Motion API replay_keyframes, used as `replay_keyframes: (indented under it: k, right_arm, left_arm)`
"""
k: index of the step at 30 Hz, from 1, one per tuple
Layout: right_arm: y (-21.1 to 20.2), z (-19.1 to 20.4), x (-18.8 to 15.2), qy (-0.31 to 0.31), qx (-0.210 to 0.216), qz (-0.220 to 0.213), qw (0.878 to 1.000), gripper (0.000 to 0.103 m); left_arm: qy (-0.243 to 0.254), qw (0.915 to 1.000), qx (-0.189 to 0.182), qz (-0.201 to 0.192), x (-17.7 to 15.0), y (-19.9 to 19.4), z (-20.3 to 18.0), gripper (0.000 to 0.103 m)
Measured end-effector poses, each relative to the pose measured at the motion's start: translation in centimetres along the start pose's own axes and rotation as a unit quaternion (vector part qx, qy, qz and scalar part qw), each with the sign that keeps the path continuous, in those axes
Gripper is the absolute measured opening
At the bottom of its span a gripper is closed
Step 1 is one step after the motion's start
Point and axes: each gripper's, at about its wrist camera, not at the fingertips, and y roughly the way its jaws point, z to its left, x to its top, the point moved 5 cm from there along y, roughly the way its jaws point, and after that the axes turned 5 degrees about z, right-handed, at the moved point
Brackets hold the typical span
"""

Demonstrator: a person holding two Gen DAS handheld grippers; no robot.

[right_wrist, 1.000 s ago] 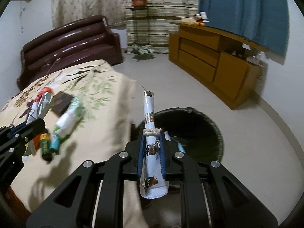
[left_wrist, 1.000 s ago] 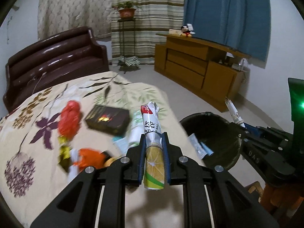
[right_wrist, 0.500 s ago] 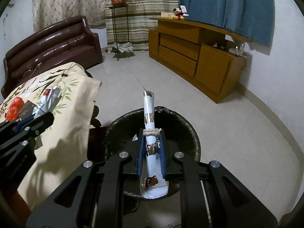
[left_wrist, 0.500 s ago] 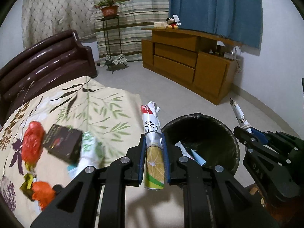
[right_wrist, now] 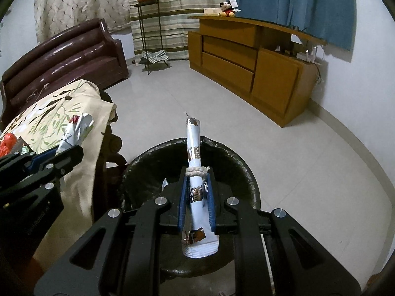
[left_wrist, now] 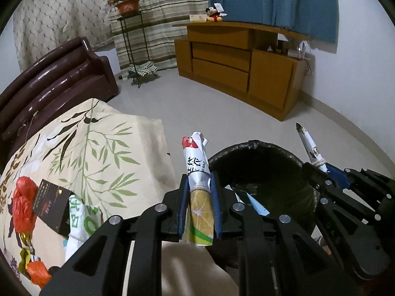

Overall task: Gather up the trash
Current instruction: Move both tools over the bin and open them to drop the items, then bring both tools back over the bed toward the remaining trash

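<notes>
My left tongs [left_wrist: 198, 211] are closed tight on a rolled snack bag [left_wrist: 197, 172] with a lemon picture on its lower part, and my right tongs [right_wrist: 196, 206] are closed tight on a thin rolled wrapper [right_wrist: 195, 172] that has a piece of string tied around it. I hold both pieces near their lower end, so the long part sticks out forward beyond the pads; I think this makes them fall free when I let go. The black trash bin [right_wrist: 246, 172] stands on the floor just beside the table covered with a leaf-pattern cloth [left_wrist: 98, 148]. In the right wrist view the wrapper is above the bin's mouth, so this one seems ready to drop. In the left wrist view the snack bag is near the bin's rim but more over the edge of the cloth, so I judge it needs to go a little further toward the bin first. Some paper pieces [left_wrist: 256, 203] already lie inside the bin. More trash is on the cloth: a red plastic bag [left_wrist: 22, 204], a dark box [left_wrist: 51, 203], a green and white packet [left_wrist: 81, 222] and an orange scrap [left_wrist: 38, 272]. These are not yet collected, so the task is only partly done.
</notes>
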Motion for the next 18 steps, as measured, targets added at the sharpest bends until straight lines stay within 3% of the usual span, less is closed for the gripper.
replay_keyframes:
  k: [3,7,9,11,18]
  right_arm:
    - [0.4,-0.3,0.1,0.005,0.001,0.002,1.000,0.015]
    - [0.5,-0.8,0.1,0.015,0.006,0.004,1.000,0.016]
    - [0.4,-0.9,0.1,0.017,0.005,0.004,1.000,0.018]
    - [0.3,-1.0,0.1,0.019,0.005,0.001,1.000,0.027]
    - [-0.2,-1.2,0.0,0.026,0.003,-0.001,1.000,0.028]
  left_arm:
    - [0.006,1.0000,0.003,0.000,0.2,0.1,-0.2,0.021]
    - [0.004,1.0000,0.004,-0.001,0.2,0.1,-0.2,0.036]
    - [0.002,1.0000,0.004,-0.002,0.3,0.1,-0.2,0.038]
    - [0.003,1.0000,0.004,-0.002,0.3,0.1,-0.2,0.041]
    - [-0.004,1.0000,0.001,-0.004,0.4,0.1,-0.3,0.046]
